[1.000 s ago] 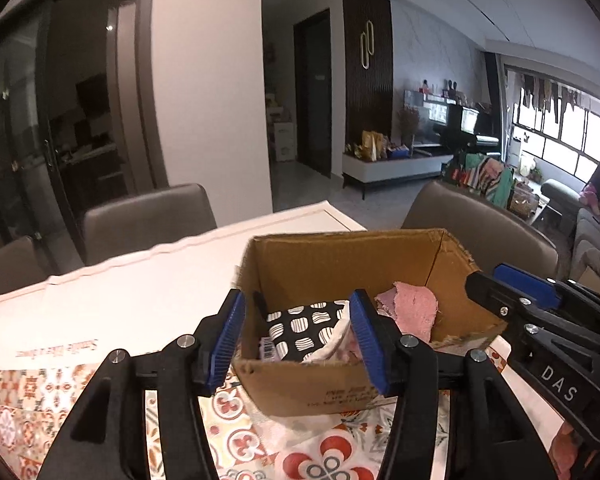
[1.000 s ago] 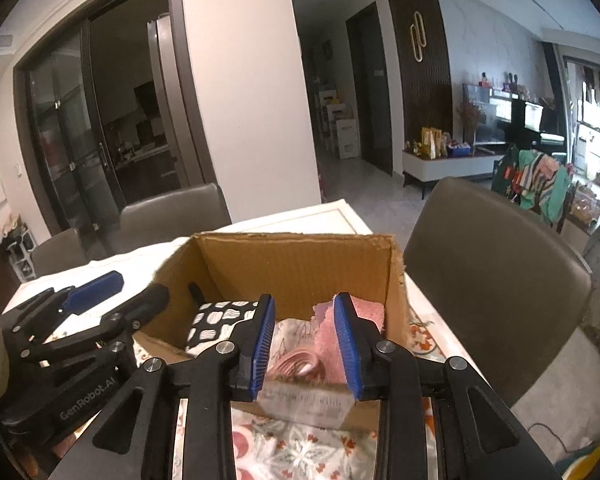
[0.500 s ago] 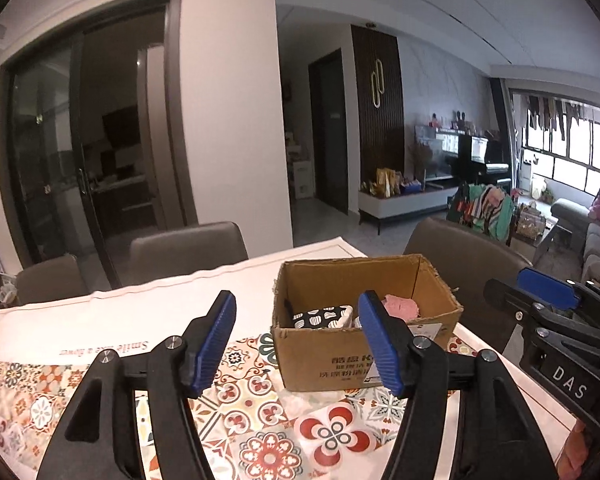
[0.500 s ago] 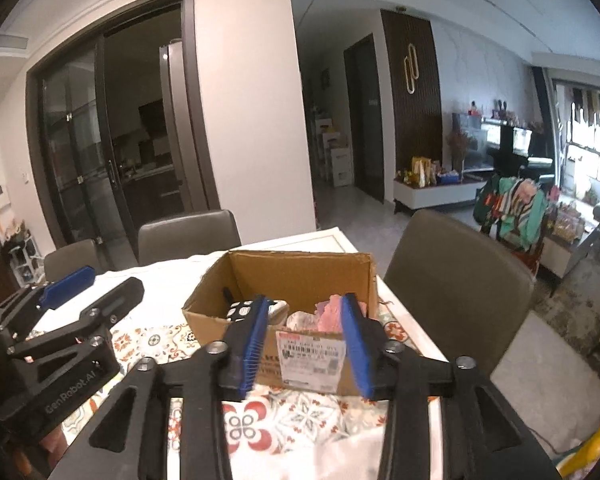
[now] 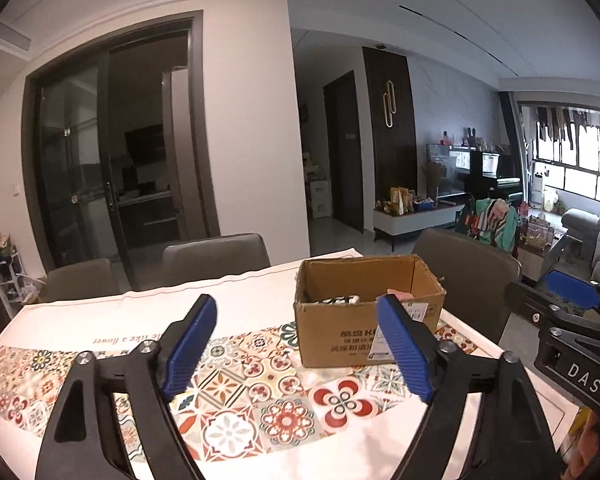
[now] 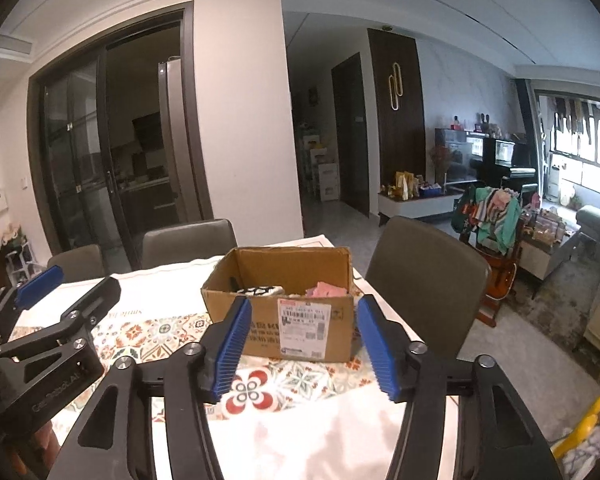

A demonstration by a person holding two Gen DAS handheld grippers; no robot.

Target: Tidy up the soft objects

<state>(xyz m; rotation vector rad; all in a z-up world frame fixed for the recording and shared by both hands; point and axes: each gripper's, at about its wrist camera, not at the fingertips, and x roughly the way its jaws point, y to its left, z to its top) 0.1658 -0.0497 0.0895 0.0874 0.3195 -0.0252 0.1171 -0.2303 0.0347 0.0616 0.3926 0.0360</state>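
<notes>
An open cardboard box point(image 5: 340, 336) stands on the patterned tablecloth point(image 5: 260, 392); it also shows in the right wrist view point(image 6: 260, 328). Inside lie a black-and-white patterned cloth point(image 6: 259, 290) and a pink cloth point(image 6: 327, 289). My left gripper point(image 5: 296, 354) is open and empty, held back from the box and to its left. My right gripper point(image 6: 303, 346) is open and empty, in front of the box's labelled side. Each gripper shows at the edge of the other's view.
Grey chairs point(image 5: 216, 256) stand along the table's far side and one point(image 6: 424, 280) at its right end. The table's right edge drops to the floor. A living room with furniture lies beyond at the right.
Both grippers have pulled back and up from over the box. The right gripper has opened wider. The cloths stay in the box.
</notes>
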